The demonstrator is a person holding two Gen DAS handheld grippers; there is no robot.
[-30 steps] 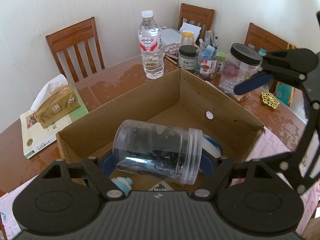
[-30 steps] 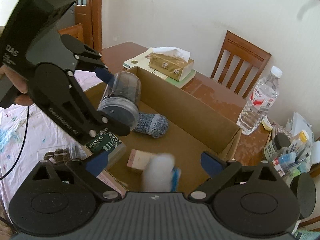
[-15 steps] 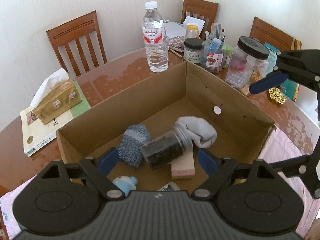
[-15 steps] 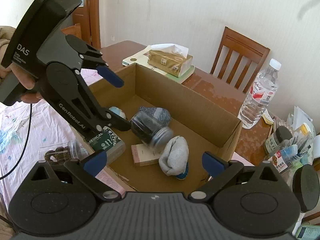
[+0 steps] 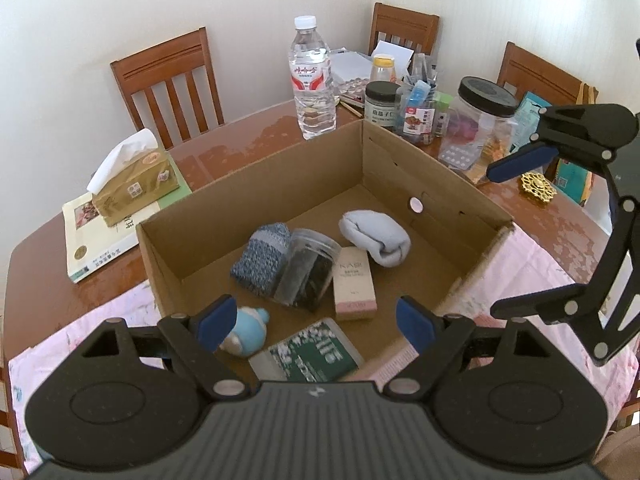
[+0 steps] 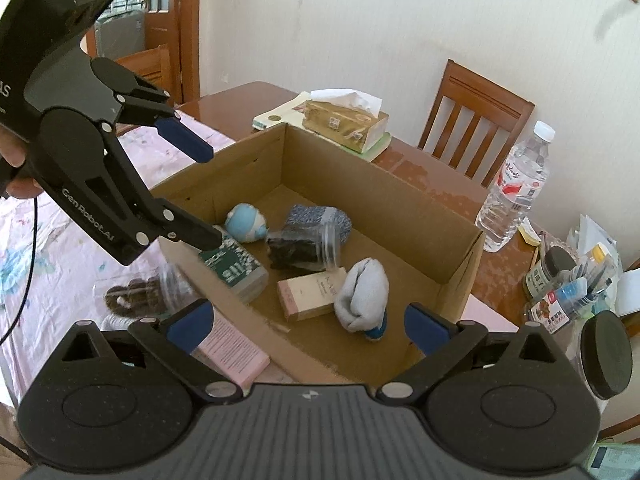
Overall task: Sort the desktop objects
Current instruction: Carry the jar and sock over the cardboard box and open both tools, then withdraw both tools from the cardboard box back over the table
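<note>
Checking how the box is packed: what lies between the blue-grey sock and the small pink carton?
The clear jar on its side, seen in the left wrist view.

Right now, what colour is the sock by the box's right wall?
Light grey sock, with a blue toe; clearest from the right wrist.

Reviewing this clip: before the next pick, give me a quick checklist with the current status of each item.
1. Left claw empty and open: ok.
2. Right claw empty and open: ok.
3. Clear jar fully inside the cardboard box, lying on its side: ok.
4. Jar lid closed: cannot tell.
5. Items left outside the box: not ok; a second jar and a pink box lie on the tablecloth beside it.
6. Room in the box for more: ok, bare floor at the far end.
</note>
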